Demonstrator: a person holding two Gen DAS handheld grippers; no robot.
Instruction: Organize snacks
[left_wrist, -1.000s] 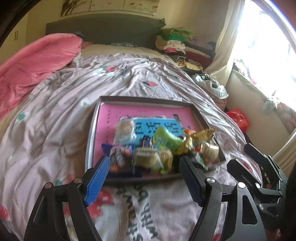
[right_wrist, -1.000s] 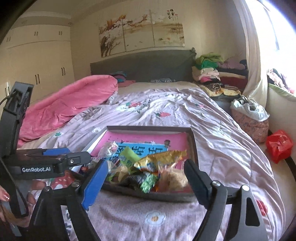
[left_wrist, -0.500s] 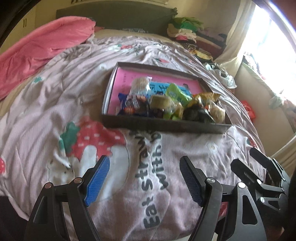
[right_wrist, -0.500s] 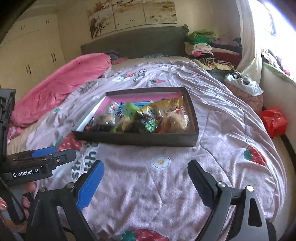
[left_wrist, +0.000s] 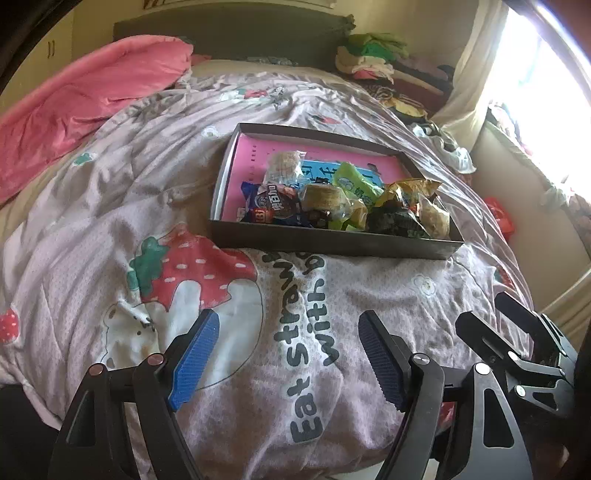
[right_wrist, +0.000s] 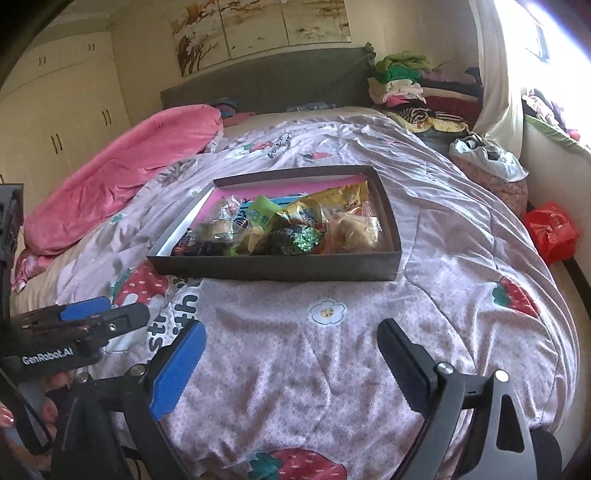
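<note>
A shallow dark box (left_wrist: 332, 247) (right_wrist: 277, 267) with a pink lining lies in the middle of the bed. Several wrapped snacks (left_wrist: 343, 203) (right_wrist: 280, 229) are heaped at its near end. My left gripper (left_wrist: 288, 317) hovers open over the strawberry-print cover, well short of the box, with nothing between its blue pads. My right gripper (right_wrist: 292, 325) is beside it on the right, also short of the box. Its jaws are opening and hold nothing. In the right wrist view the left gripper (right_wrist: 103, 314) shows from the side at the lower left.
A rolled pink duvet (left_wrist: 85, 99) lies along the left side of the bed. Folded clothes (right_wrist: 402, 77) are stacked by the headboard. A white bag (right_wrist: 487, 155) and a red bag (right_wrist: 550, 229) sit off the bed's right side. Wardrobe doors (right_wrist: 55, 110) stand at the far left.
Both grippers have drawn back from the box and dropped lower, so the box now sits farther off. The right jaws have spread wider. The left jaws are unchanged.
</note>
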